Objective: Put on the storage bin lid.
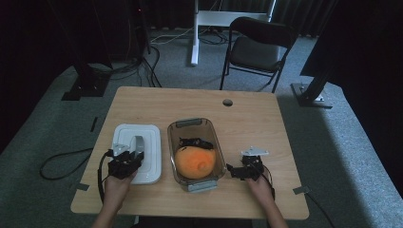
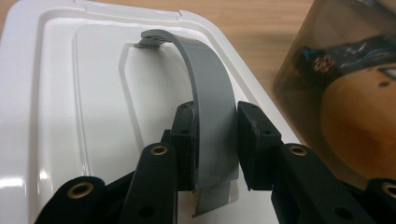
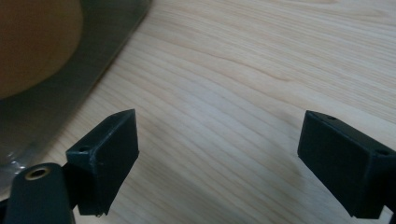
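The lid (image 1: 138, 159) lies on the table (image 1: 247, 114) just left of the bin (image 1: 195, 153). The left hand-held gripper (image 2: 215, 140) clamps its grey handle (image 2: 210, 102); the right hand-held gripper (image 3: 219, 154) hangs open. Lift level, then centre it over the bin's rim before lowering.

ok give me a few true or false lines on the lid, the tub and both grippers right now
1. The left gripper is clamped on the grey handle of the white lid. True.
2. The white lid sits on the clear tub. False: it lies on the table, left of the tub.
3. The right gripper holds the orange ball. False: its jaws stand open over bare wood.
4. The orange ball is inside the tub. True.
5. The tub is right of the right gripper. False: it is between the grippers.
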The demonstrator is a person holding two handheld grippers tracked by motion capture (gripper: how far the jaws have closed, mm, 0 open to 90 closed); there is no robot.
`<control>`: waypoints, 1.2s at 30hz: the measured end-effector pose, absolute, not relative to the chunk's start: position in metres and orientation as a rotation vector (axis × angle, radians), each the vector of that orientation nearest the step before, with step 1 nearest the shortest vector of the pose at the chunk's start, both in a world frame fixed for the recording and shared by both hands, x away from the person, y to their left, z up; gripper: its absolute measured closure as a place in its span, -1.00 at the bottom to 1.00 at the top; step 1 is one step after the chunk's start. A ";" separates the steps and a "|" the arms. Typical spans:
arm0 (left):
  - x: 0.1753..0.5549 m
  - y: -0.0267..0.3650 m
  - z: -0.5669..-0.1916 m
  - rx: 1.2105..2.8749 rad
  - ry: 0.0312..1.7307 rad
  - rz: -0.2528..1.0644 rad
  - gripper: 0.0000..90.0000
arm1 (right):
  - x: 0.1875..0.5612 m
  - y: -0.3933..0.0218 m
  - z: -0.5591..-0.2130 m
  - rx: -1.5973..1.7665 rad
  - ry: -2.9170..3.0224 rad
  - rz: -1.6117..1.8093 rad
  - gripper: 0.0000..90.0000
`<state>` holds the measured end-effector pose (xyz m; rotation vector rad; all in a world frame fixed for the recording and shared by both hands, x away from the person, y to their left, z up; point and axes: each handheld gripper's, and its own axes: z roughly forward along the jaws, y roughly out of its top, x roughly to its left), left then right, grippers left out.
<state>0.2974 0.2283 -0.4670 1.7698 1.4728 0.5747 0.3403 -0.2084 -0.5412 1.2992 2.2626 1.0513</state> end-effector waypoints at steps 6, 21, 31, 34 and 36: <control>0.293 0.231 -0.452 1.731 1.447 0.592 0.57 | 0.341 -0.197 -0.541 1.276 2.285 1.073 -0.74; 0.281 0.227 -0.428 1.688 1.377 0.619 0.57 | 0.339 -0.174 -0.541 1.215 2.335 1.088 -0.73; 0.276 0.222 -0.412 1.665 1.316 0.591 0.57 | 0.337 -0.173 -0.541 1.216 2.333 1.094 -0.72; 0.275 0.221 -0.410 1.666 1.306 0.591 0.57 | 0.337 -0.172 -0.541 1.210 2.342 1.103 -0.72; 0.274 0.219 -0.407 1.664 1.297 0.589 0.57 | 0.337 -0.170 -0.542 1.205 2.348 1.105 -0.72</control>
